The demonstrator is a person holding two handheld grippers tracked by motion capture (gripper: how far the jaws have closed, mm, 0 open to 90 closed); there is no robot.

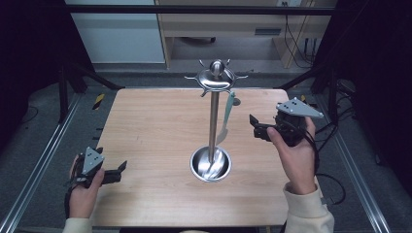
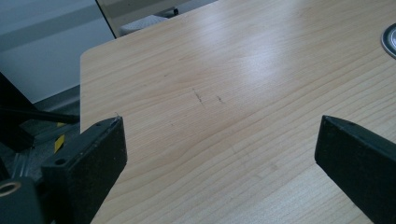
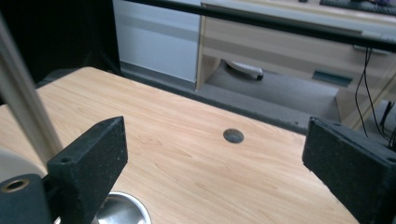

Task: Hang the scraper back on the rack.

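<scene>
High view has a metal utensil stand (image 1: pixel 212 121) sitting mid-table (image 1: pixel 145 136) — round base, tall pole, hooked crown on top, with a pale spatula (image 1: pixel 226 116) hanging off a hook on its right side. Right gripper (image 1: pixel 257 128) is held up just right of the stand's pole, jaws spread wide with nothing between them. Left gripper (image 1: pixel 119 170) rests low, well left of the stand's base near the table's front edge — jaws spread too, just bare wood between them.

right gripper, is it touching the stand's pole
Apart. In the high view the right gripper sits well to the right of the pole, with bare table between them, jaws open.
</scene>
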